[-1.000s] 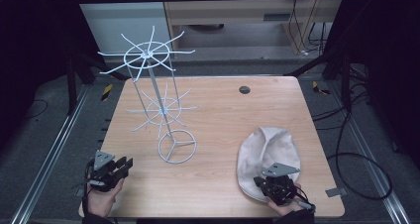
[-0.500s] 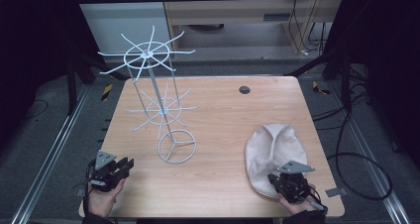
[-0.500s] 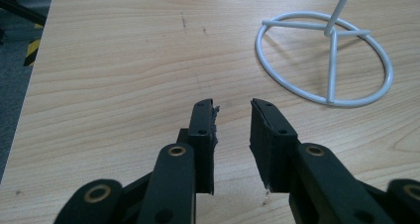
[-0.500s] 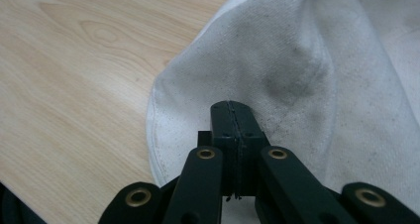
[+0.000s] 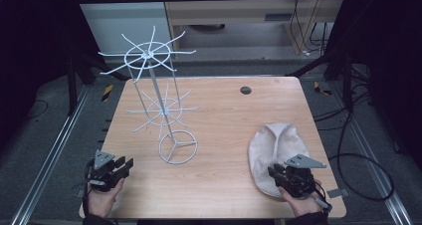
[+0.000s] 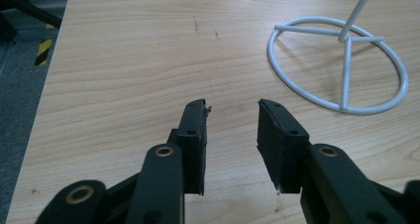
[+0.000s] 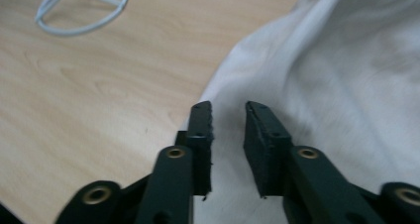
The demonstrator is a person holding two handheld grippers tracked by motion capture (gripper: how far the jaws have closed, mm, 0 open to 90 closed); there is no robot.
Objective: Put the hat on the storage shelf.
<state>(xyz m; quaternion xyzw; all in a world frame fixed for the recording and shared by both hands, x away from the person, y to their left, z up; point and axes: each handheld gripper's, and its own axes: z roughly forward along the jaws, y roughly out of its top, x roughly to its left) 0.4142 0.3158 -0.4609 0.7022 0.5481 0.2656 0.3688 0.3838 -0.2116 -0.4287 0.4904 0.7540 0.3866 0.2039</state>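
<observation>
A white wire rack (image 5: 148, 53) with two tiers of spokes stands on a ring base (image 5: 177, 146) left of the table's middle. A white cloth cap (image 5: 276, 145) lies flat at the right. My right gripper (image 5: 272, 172) hovers over the cap's near edge. In the right gripper view it (image 7: 229, 107) is open with a narrow gap, nothing between its jaws, and the cap (image 7: 337, 75) spreads under and beyond them. My left gripper (image 5: 127, 164) sits at the near left corner. In its own view it (image 6: 232, 107) is open over bare wood, with the ring base (image 6: 345, 70) ahead to the right.
A small dark round hole (image 5: 245, 90) marks the wooden table (image 5: 224, 120) near its far edge. Metal rails (image 5: 54, 150) run along the floor on the left, and cables (image 5: 348, 155) trail on the right. The rack's spokes (image 5: 164, 108) reach out over the left half.
My right gripper has shifted a little to the right along the cap's near edge, and the cap's near left edge has drawn in slightly. The left gripper has barely moved.
</observation>
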